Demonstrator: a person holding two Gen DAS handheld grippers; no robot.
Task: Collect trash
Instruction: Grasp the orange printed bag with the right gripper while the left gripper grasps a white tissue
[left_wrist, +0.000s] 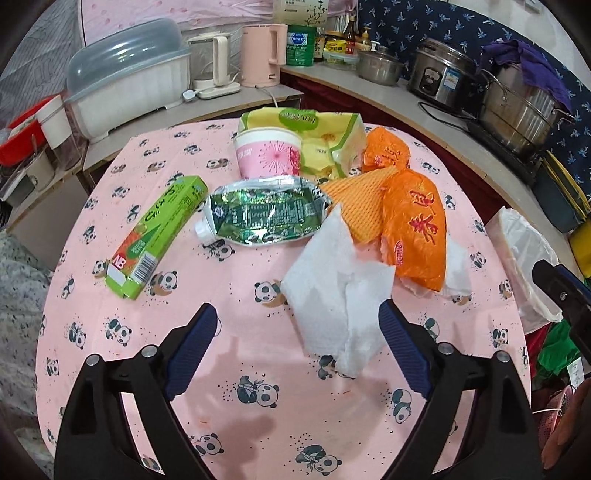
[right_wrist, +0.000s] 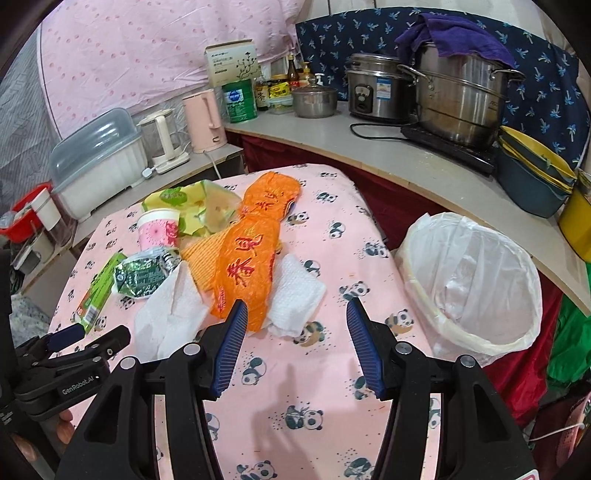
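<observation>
Hovering over pink panda-print tablecloth (left_wrist: 258, 424): left gripper (left_wrist: 297, 334) spread wide, empty, crumpled white paper towel (left_wrist: 340, 306) at right pad. Right gripper (right_wrist: 295, 332) apart, empty. Towel light, limp; pinch raised fold.

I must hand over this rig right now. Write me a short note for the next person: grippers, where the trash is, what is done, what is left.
Left gripper: open, empty, above the white tissue.
Right gripper: open, empty, near the orange wrapper.
On the table: green box, foil pouch, pink cup, yellow bag, a second tissue.
Lined bin stands to the right, beside the table.
Done: nothing visibly collected.
Left: all of it.
</observation>
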